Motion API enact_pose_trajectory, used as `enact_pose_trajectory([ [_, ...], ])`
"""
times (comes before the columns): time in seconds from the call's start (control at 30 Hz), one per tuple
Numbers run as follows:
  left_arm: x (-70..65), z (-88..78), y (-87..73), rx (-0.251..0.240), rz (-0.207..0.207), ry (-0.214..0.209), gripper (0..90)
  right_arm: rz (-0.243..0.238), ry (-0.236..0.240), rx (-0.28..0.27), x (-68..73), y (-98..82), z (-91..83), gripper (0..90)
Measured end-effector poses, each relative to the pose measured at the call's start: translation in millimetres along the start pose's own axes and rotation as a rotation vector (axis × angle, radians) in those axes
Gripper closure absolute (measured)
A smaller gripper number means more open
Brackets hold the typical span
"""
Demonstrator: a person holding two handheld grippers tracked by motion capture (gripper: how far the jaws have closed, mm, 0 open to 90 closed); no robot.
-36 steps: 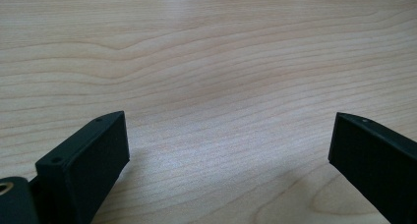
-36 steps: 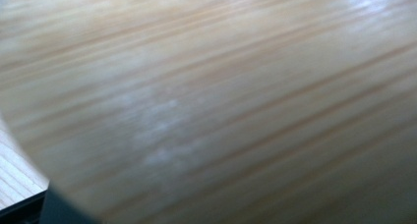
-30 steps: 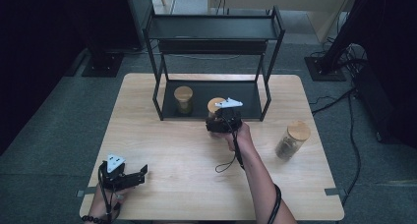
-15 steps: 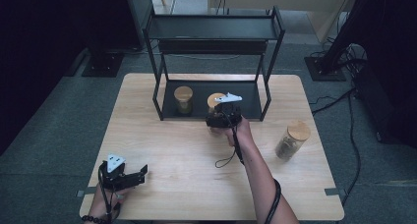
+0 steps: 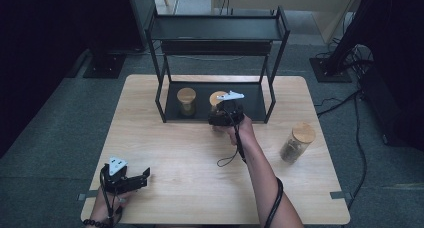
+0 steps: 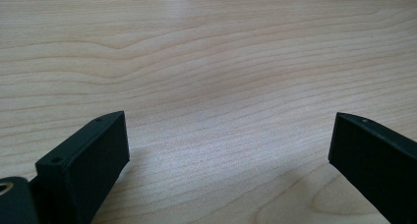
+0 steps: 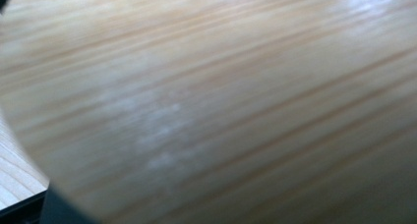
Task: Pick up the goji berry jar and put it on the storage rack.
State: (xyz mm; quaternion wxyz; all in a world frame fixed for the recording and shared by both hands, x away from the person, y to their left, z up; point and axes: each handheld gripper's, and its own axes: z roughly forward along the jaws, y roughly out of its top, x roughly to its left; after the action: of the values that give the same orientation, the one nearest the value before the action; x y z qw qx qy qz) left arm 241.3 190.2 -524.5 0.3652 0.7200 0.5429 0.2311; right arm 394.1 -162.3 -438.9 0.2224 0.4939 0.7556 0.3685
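Fingers of the right gripper (image 5: 223,111) are clamping the jar (image 5: 218,99) on the rack's (image 5: 270,90) bottom shelf; left gripper (image 5: 131,178) fingers are gaping over the desk (image 5: 190,158).

We are observing a pale wooden table (image 5: 200,158) showing wavy grain, a black metal rack (image 5: 217,35), glass jars with tan wooden lids (image 5: 303,133), black grippers carrying a grey-white plate (image 5: 118,165), and a dark grey carpet floor (image 5: 45,133).
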Motion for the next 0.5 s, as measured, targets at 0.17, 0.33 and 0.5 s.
enact_pose_trajectory([
  [0.17, 0.1, 0.0, 0.0, -0.001, -0.002, 0.001, 2.1, 0.001, 0.001, 0.002, -0.4, 2.5, 2.8, 25.0],
  [0.33, -0.1, 0.0, 0.0, 0.000, -0.001, 0.002, 2.1, 0.005, 0.000, 0.003, -1.1, 5.2, 6.0, 25.0],
  [0.5, 0.3, -0.2, 0.0, -0.002, -0.004, -0.003, 2.1, 0.003, -0.001, 0.005, -1.5, 8.4, 9.6, 25.0],
])
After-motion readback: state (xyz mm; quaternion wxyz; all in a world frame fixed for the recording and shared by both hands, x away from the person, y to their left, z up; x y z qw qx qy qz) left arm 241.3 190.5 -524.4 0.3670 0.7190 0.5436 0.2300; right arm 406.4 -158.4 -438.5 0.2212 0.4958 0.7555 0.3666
